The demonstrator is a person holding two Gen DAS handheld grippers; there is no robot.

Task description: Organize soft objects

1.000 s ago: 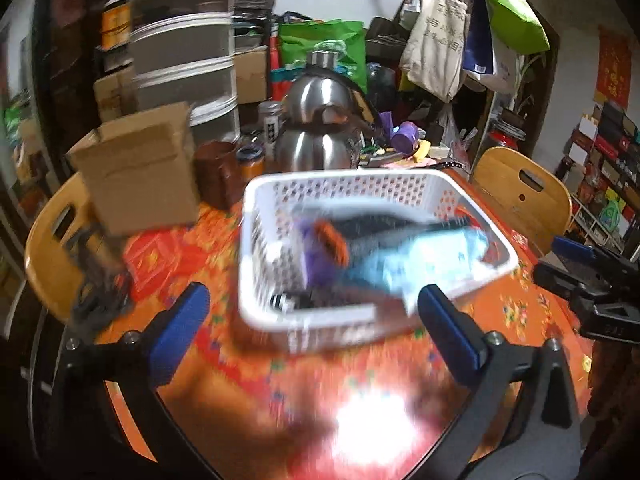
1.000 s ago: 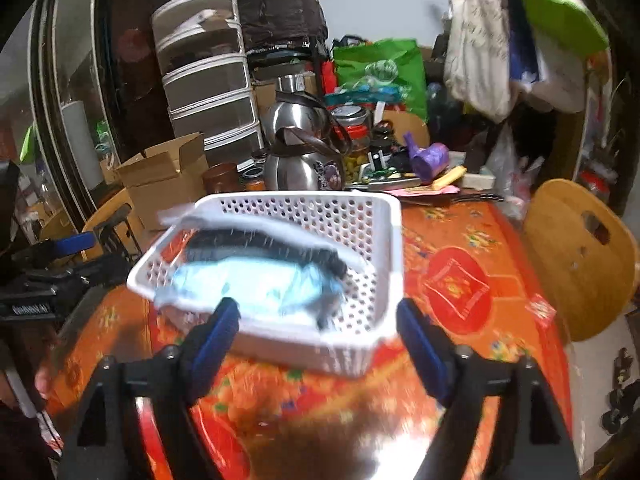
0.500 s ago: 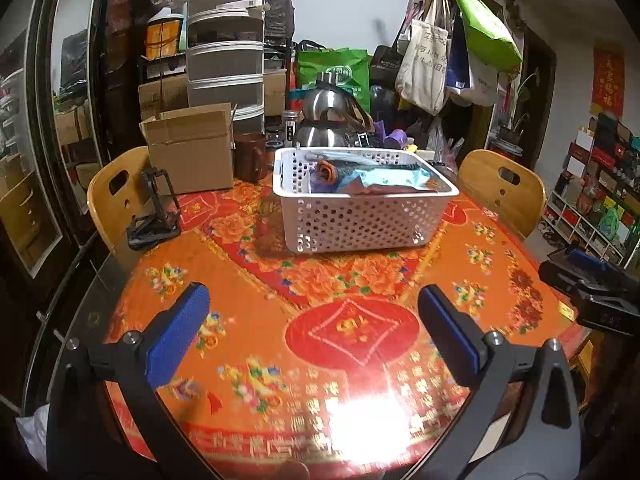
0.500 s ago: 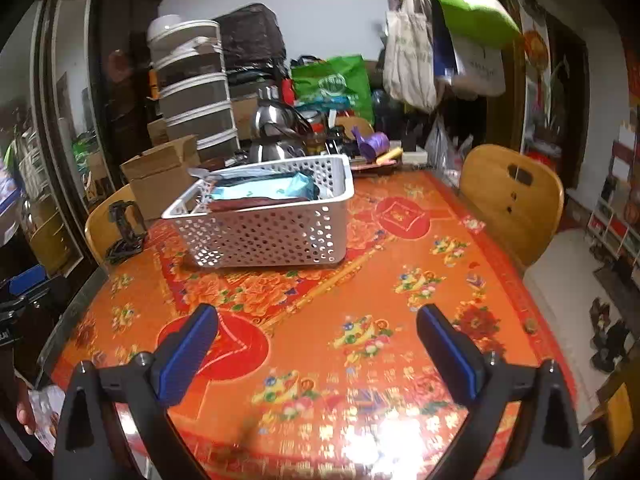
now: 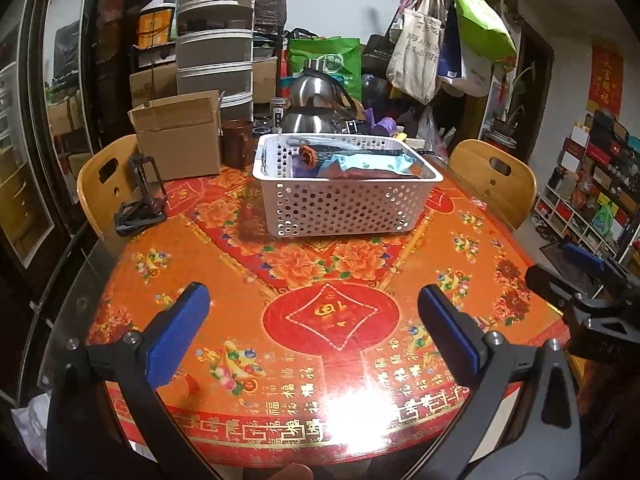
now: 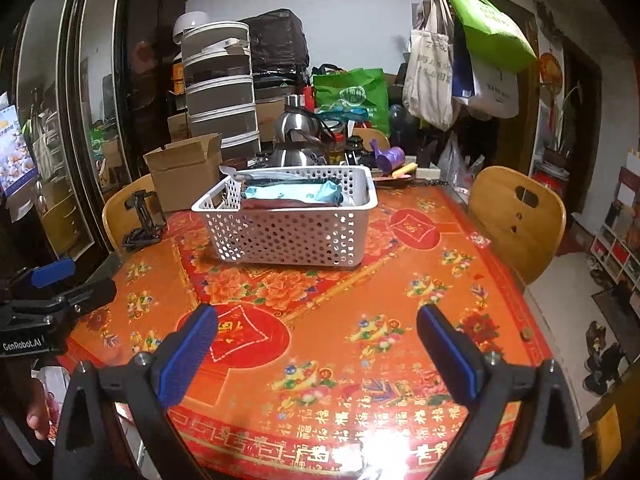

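A white perforated basket [image 5: 344,212] stands on the far half of the round table; it also shows in the right wrist view [image 6: 288,236]. Folded soft cloths lie inside it: a light blue one [image 5: 376,162] [image 6: 292,192], a dark red one and a purple-orange piece [image 5: 308,158]. My left gripper [image 5: 312,332] is open and empty over the table's near edge, well back from the basket. My right gripper [image 6: 316,352] is open and empty, also near the front edge. Each gripper shows at the side of the other's view.
The table [image 5: 224,276] has a red-orange patterned cover. A cardboard box [image 5: 180,136], brown mug [image 5: 238,144], steel kettles [image 5: 316,104] and clutter stand behind the basket. A black phone stand [image 5: 140,200] lies at left. Wooden chairs [image 6: 516,216] flank the table.
Both grippers have pulled back from just over the basket to the table's near edge and stay open. The basket and cloths have not moved.
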